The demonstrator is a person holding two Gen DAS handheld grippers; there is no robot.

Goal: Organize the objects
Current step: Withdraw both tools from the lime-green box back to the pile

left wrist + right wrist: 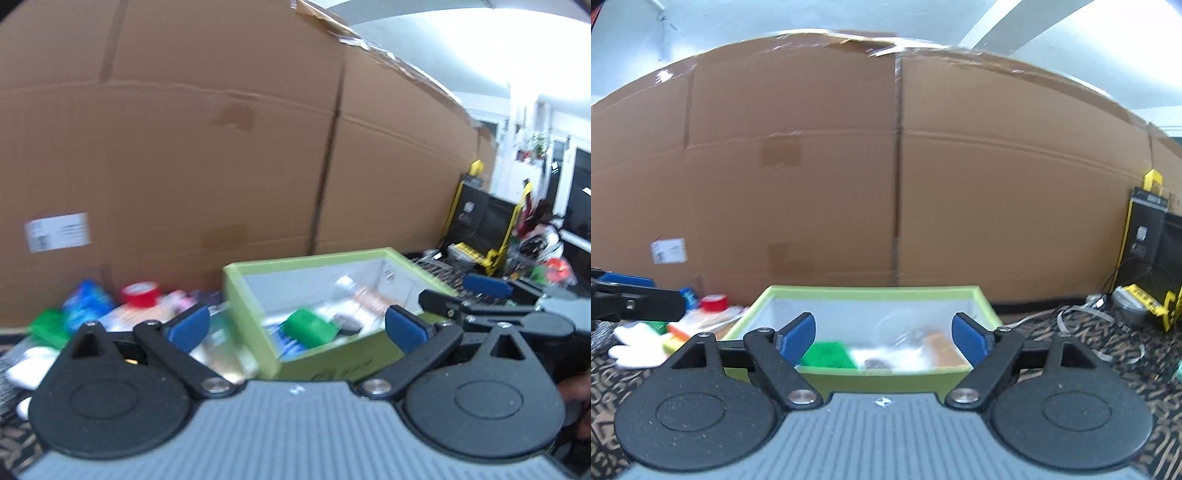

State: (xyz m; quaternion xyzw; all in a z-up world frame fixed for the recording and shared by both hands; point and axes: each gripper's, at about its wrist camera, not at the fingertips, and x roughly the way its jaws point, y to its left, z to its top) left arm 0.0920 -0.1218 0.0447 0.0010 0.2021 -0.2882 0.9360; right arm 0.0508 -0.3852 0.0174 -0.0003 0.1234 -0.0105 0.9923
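A light green box (pixel 255 280) with a white inside stands on a patterned table; it also shows in the right wrist view (pixel 871 378). It holds a green item (pixel 308 326), a clear bottle (pixel 351 291) and other small things. My left gripper (pixel 295 328) is open and empty, above the box's near left corner. My right gripper (pixel 884 338) is open and empty, above the box's near wall. Loose items lie left of the box: a red tape roll (pixel 140 293), a blue pack (pixel 86 304), a green pack (pixel 48 325). The other gripper shows at each view's edge.
A tall cardboard wall (pixel 184 147) stands right behind the box and the pile. A white glove (pixel 635 345) lies at the left. Black and yellow bags (pixel 1148 236) and cables (pixel 1082 321) sit at the right on the patterned cloth (pixel 1108 354).
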